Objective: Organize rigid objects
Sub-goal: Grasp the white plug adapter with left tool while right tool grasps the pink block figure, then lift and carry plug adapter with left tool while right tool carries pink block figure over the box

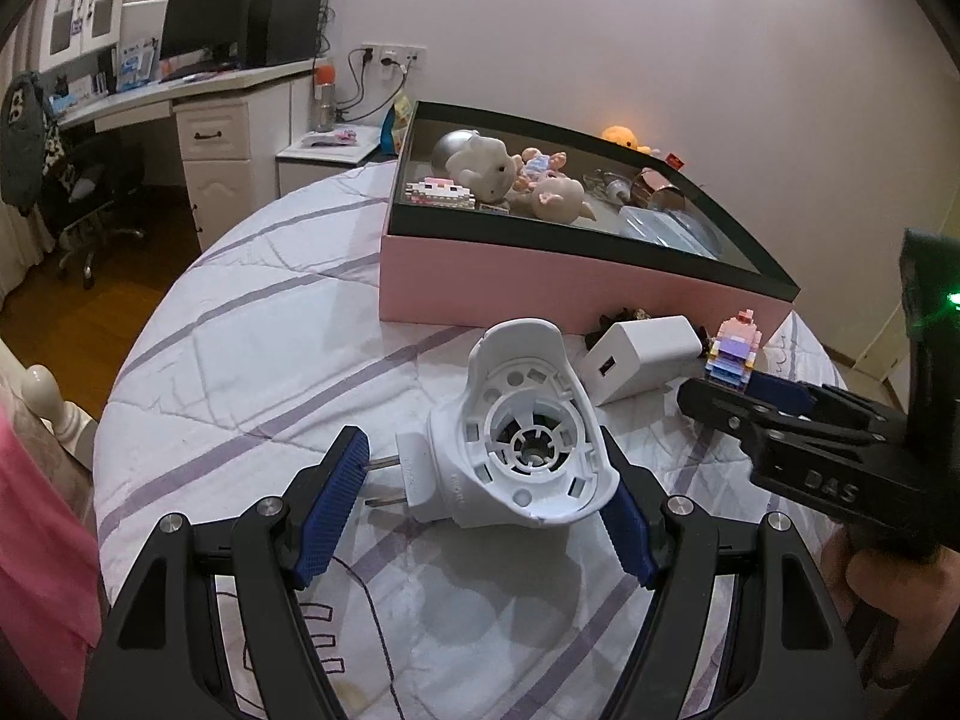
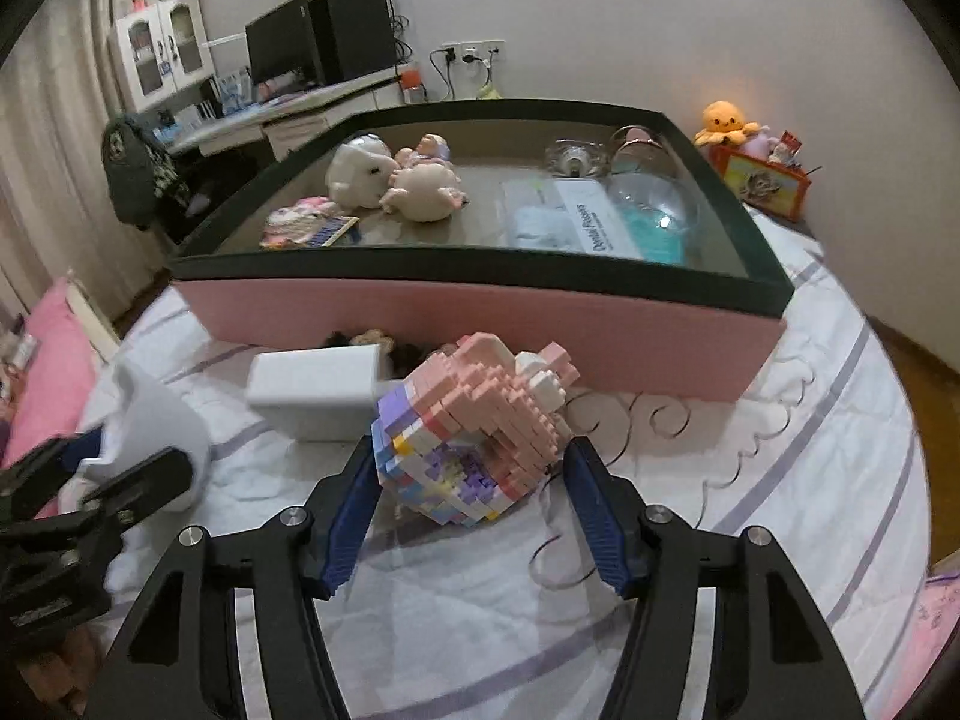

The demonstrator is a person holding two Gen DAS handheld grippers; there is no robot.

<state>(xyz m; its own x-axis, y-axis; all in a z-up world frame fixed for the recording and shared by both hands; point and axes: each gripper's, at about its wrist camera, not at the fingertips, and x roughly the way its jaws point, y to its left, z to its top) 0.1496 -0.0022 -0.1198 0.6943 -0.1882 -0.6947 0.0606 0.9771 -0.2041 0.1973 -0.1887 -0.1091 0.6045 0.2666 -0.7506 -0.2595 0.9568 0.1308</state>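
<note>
A white plug-in device (image 1: pixel 528 444) with two metal prongs sits between the fingers of my left gripper (image 1: pixel 480 444). One blue pad meets the prongs and the other meets the shell's rim, so it is shut on the device just above the bed cover. My right gripper (image 2: pixel 471 450) is shut on a pink and purple block figure (image 2: pixel 474 432), with a pad against each side. That figure (image 1: pixel 735 348) also shows in the left wrist view at the right gripper's fingertips (image 1: pixel 774 390). A white charger cube (image 1: pixel 642 360) lies between the two items.
A pink box with a black rim (image 2: pixel 480 324) stands just behind, holding figurines, a block toy, a glass globe and packets. Small dark items (image 2: pixel 360 337) lie against its front wall. A quilted white cover (image 1: pixel 252 348) spreads to the left. A desk and chair stand beyond the bed.
</note>
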